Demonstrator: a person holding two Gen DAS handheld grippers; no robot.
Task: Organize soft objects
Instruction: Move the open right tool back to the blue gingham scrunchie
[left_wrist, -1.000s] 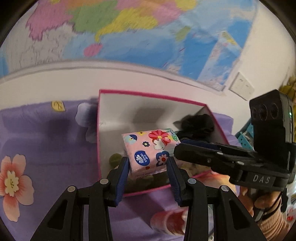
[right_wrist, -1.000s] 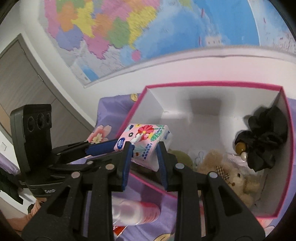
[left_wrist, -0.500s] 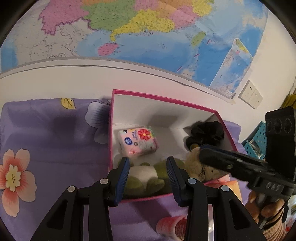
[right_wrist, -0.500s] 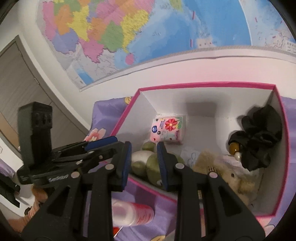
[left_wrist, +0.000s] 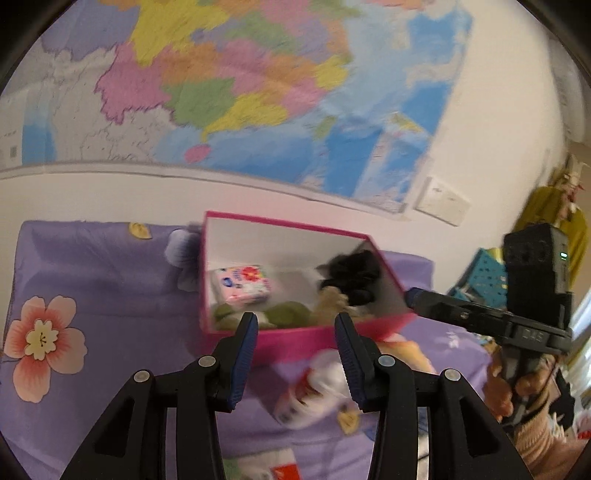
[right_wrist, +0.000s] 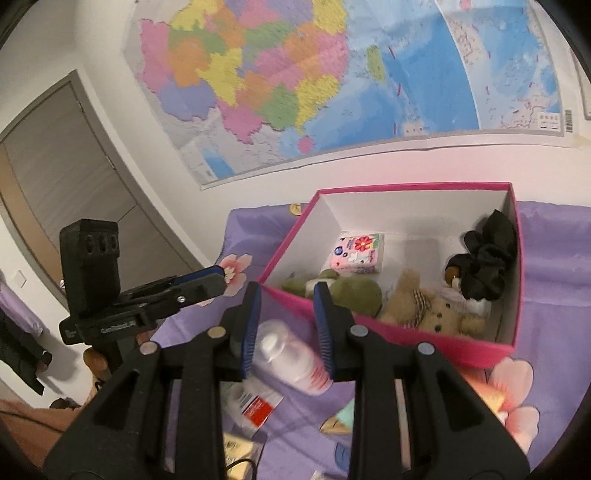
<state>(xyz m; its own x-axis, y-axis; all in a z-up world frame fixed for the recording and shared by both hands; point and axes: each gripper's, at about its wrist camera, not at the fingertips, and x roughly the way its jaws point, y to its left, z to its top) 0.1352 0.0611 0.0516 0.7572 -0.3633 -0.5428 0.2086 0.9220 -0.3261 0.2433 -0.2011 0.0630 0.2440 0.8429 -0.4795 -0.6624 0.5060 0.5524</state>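
A pink-rimmed box (left_wrist: 295, 339) (right_wrist: 388, 336) stands on a purple flowered cloth. Inside lie a pink flowered tissue pack (left_wrist: 242, 284) (right_wrist: 356, 253), a green plush toy (left_wrist: 291, 312) (right_wrist: 351, 291), a tan teddy bear (right_wrist: 424, 308) and a black scrunchie (left_wrist: 352, 275) (right_wrist: 484, 262). My left gripper (left_wrist: 295, 321) is open and empty, above the box's near wall. My right gripper (right_wrist: 286, 291) is open and empty at the box's near left corner. Each gripper shows in the other's view, the right one (left_wrist: 410, 295) and the left one (right_wrist: 221, 275).
A white bottle with red print (right_wrist: 291, 356) (left_wrist: 317, 387) lies on the cloth in front of the box. Small packets (right_wrist: 255, 402) lie near it. A wall map hangs behind. A grey door (right_wrist: 55, 177) is at the left, a blue basket (left_wrist: 484, 273) at the right.
The tissue pack left my left gripper and now lies in the box. Both grippers pulled back and up from the box and stand open.
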